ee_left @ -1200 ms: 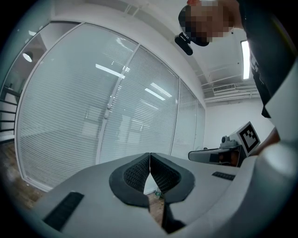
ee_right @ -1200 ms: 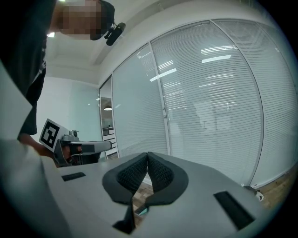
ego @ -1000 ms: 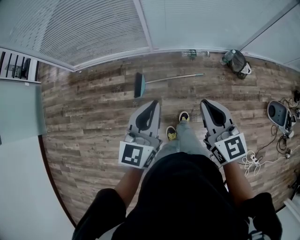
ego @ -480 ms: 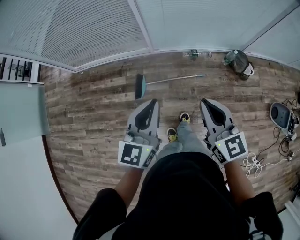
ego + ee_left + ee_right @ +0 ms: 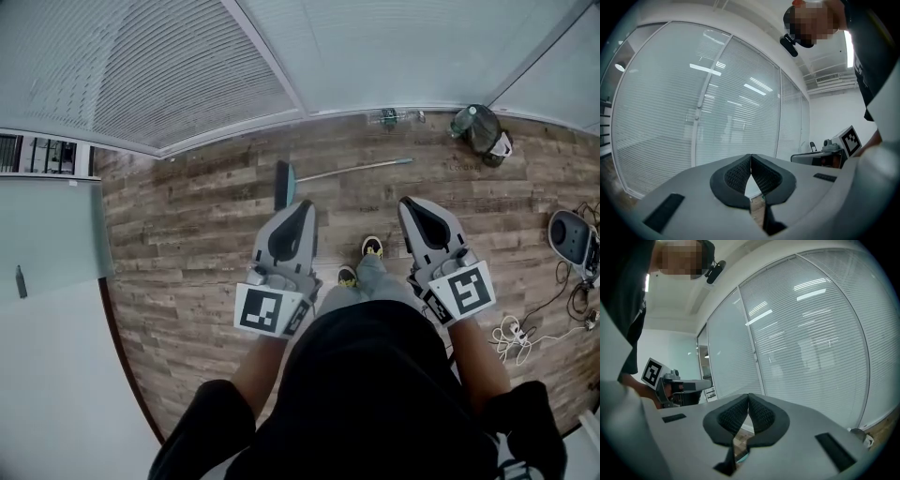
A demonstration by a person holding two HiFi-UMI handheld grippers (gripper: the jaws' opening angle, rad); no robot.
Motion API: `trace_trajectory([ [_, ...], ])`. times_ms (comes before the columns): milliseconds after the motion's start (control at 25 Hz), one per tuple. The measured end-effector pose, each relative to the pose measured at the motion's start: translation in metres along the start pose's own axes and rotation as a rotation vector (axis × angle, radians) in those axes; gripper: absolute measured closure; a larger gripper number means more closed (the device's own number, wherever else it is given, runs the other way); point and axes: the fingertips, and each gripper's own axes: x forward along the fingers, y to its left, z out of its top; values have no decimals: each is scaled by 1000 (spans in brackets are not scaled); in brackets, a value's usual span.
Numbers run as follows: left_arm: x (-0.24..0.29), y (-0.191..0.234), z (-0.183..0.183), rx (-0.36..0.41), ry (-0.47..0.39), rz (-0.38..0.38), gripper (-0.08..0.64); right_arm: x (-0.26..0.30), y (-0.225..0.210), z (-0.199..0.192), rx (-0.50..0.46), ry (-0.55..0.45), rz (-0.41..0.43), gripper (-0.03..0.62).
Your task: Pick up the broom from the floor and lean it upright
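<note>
The left hand-held gripper [image 5: 302, 206] and right hand-held gripper [image 5: 411, 202] are closed, empty; unless opened, the broom [image 5: 347, 170] (by the floor's [image 5: 187, 234] far edge) may be merely shoved.

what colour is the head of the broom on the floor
The broom head looks teal with a darker side, best seen in the head view.

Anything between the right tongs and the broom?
No. The head view shows only bare wood floor between the right tongs and the broom, which lies flat near the glass wall.
</note>
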Motion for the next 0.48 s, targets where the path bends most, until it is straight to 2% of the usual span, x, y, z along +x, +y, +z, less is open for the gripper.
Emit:
trace_trajectory([
  [480,35,-12,18,25,-21,6,537,7,-40,15,12,-37,-5,574],
])
